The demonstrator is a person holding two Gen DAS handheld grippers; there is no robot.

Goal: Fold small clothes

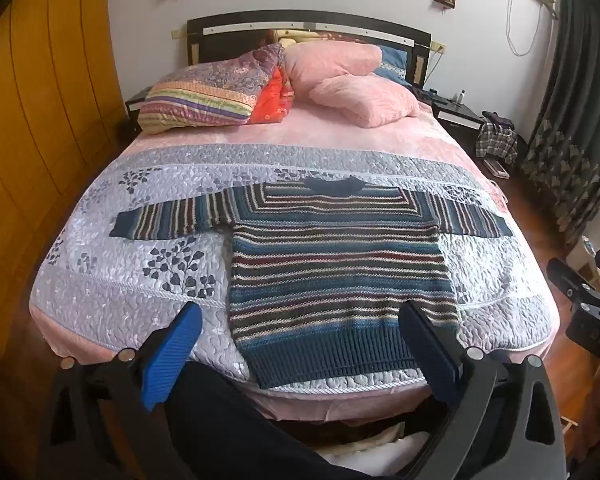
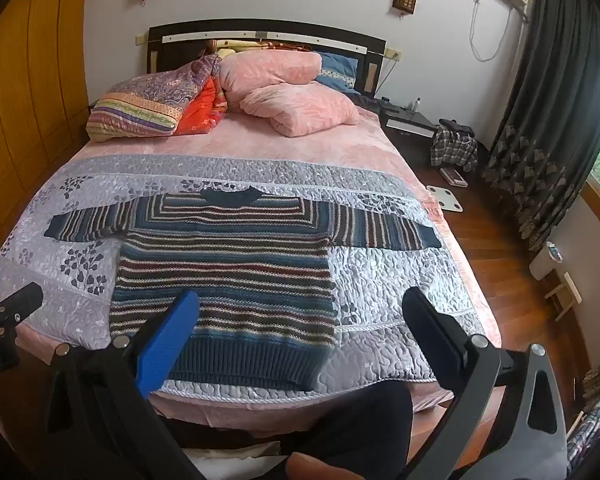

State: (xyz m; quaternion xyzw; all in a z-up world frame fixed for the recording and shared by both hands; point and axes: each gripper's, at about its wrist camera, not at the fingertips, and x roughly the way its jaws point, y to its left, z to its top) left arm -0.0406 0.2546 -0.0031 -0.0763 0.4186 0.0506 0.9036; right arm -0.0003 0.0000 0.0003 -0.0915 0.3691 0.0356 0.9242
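A striped knit sweater point(image 1: 332, 264) in blue, maroon and cream lies flat on the quilted bedspread point(image 1: 112, 276), neck away from me, both sleeves spread out sideways. It shows in the right wrist view too, as the sweater point(image 2: 228, 268). My left gripper point(image 1: 300, 312) hangs open above the hem at the foot of the bed, holding nothing. My right gripper point(image 2: 300, 300) is open as well, over the hem's right part, empty. Each gripper appears at the edge of the other's view.
Pink pillows point(image 1: 352, 80) and a folded colourful quilt point(image 1: 204, 92) lie at the headboard end. A wooden wardrobe point(image 1: 32, 120) stands left. Right of the bed are a nightstand point(image 2: 408, 124), a plaid garment point(image 2: 454, 146), a white scale point(image 2: 446, 198) and dark curtains point(image 2: 548, 120). The person's dark-clad legs point(image 2: 360, 420) stand against the bed.
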